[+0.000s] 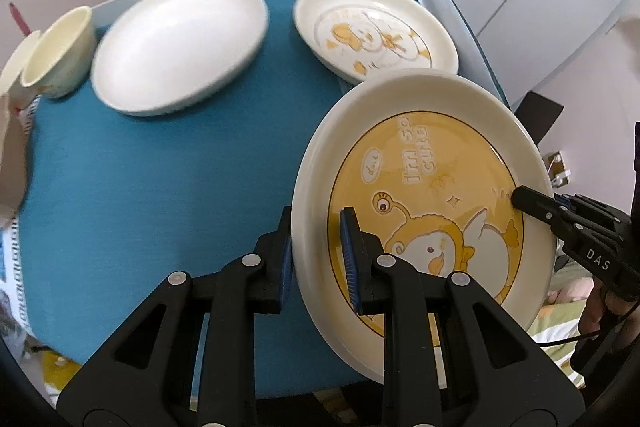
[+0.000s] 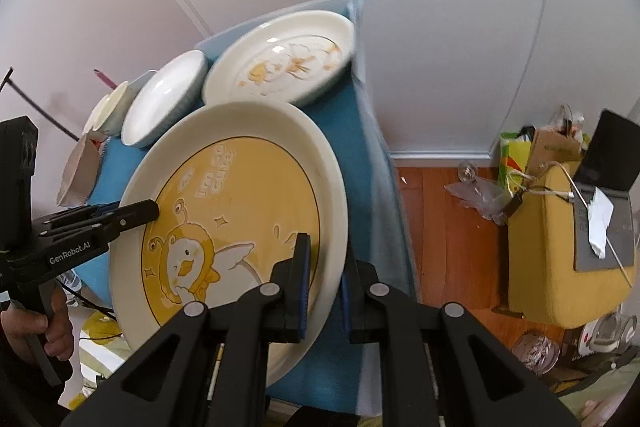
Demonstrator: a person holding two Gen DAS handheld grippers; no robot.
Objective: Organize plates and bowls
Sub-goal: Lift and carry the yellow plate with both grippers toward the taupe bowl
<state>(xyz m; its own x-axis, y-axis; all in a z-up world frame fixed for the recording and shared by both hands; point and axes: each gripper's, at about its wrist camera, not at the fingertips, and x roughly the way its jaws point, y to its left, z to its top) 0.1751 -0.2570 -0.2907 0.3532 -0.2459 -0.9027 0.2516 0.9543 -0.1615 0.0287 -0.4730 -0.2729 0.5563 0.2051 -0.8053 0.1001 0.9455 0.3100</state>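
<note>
You are holding the yellow plate [image 1: 424, 211] in both tools, and it is tilted above the near right part of the table [image 1: 160, 187]. Your left tool [image 1: 318, 259] is clamped narrow on the plate's left rim, one pad under the rim and one on the printed face. Your right tool [image 2: 322, 287] is pinching the opposite rim in the same way, jaws nearly together on the ceramic.

The likely step is carrying this plate to the duck plate [image 1: 376, 31] at the far right, to stack it there. That is a judgement from how things lie.

While you are carrying, be keeping both grips firm and both hands moving together, so neither rim is twisting out of its pads. Glazed ceramic is probably slippery, and a thin pinch on the rim could let it slide if you are tilting it further. Level the plate as you go.

Be bringing it over the duck plate with clearance, centring it before lowering. Set it down flat, not edge first.

The white plate [image 1: 180, 43] is lying at the far middle, with two cups [image 1: 60, 55] at the far left, well apart from your path. Open each tool only once the plate is resting fully.
</note>
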